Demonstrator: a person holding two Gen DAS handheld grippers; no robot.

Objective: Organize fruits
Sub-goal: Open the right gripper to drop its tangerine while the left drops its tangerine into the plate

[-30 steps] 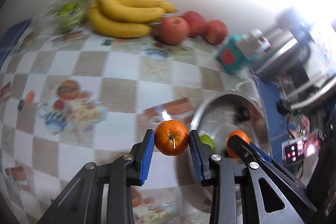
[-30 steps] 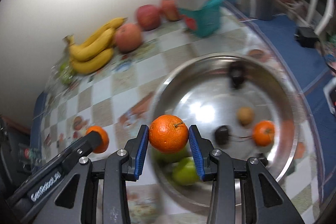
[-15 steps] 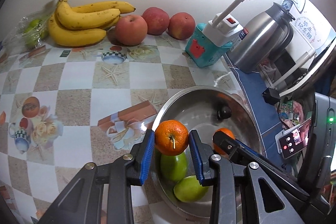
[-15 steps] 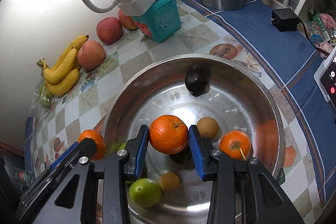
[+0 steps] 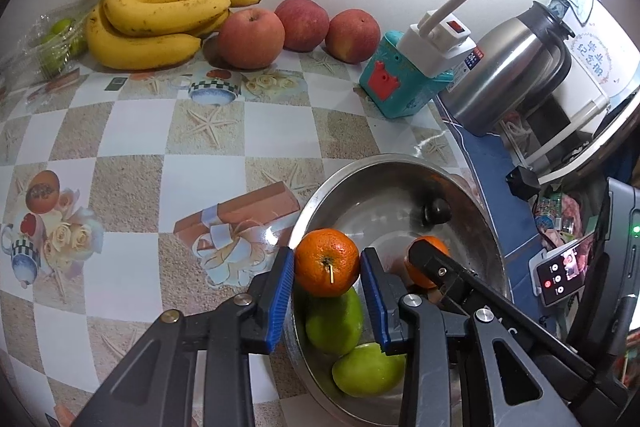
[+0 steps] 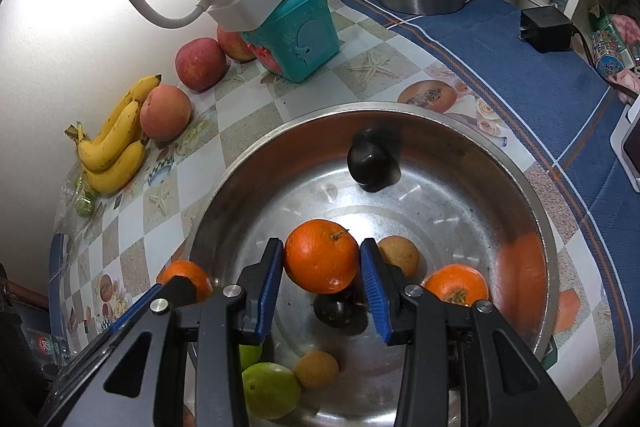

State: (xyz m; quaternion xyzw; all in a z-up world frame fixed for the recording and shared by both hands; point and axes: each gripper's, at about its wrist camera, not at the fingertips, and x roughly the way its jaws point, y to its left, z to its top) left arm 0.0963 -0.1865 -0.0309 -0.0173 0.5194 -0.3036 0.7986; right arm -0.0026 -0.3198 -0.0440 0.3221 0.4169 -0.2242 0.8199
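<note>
A: Left wrist view: the left gripper (image 5: pixel 327 277) is clamped on an orange (image 5: pixel 327 262) above the near-left rim of the steel bowl (image 5: pixel 486 239), over two green fruits (image 5: pixel 334 323).

B: Risk?

A: Let go here, it could strike them or roll out over the rim.

B: Right wrist view?

A: The right gripper (image 6: pixel 322 273) grips the second orange (image 6: pixel 321 256) over the bowl's middle. Dropped, it may bruise the dark fruit (image 6: pixel 338 309) beneath.
</note>
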